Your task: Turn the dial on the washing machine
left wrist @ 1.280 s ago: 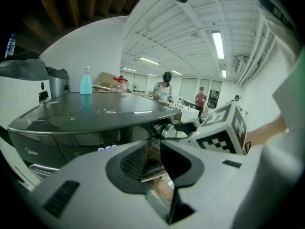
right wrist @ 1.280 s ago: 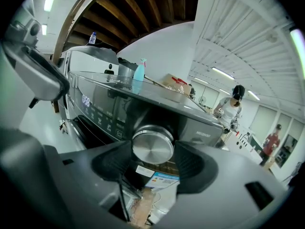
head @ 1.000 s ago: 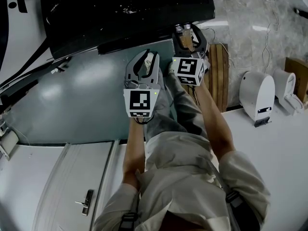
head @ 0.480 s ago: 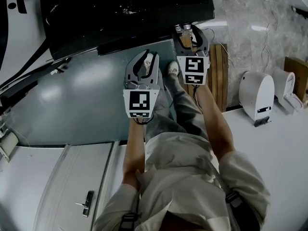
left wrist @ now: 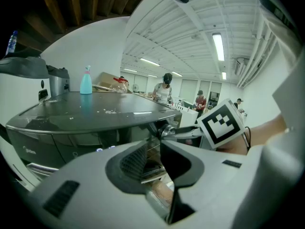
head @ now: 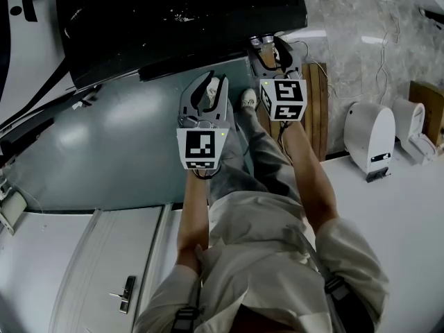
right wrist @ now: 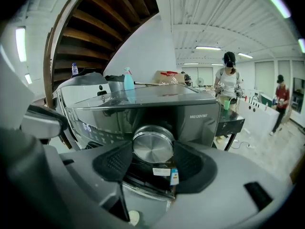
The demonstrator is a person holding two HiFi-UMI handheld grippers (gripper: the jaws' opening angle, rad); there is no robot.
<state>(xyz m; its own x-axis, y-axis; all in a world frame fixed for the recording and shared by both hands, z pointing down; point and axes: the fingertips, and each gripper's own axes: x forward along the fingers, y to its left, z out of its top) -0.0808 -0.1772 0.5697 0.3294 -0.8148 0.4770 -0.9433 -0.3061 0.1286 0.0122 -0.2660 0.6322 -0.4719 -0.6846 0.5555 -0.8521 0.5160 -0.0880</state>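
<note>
left tongs [head: 209, 91] / right tongs [head: 269, 47]: grey, black-white marker cubes [head: 203, 148] | shirt [head: 263, 255]: beige, short sleeves | trousers [head: 244, 159]: grey

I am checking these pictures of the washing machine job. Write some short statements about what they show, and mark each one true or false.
1. The right gripper has its jaws on either side of the dial. True.
2. The dial is red plastic. False: it is silver metal.
3. The left gripper holds the blue spray bottle. False: its jaws hold nothing; the bottle stands upright far off, at the top of the washing machine.
4. People stand in the room beyond the washing machine. True.
</note>
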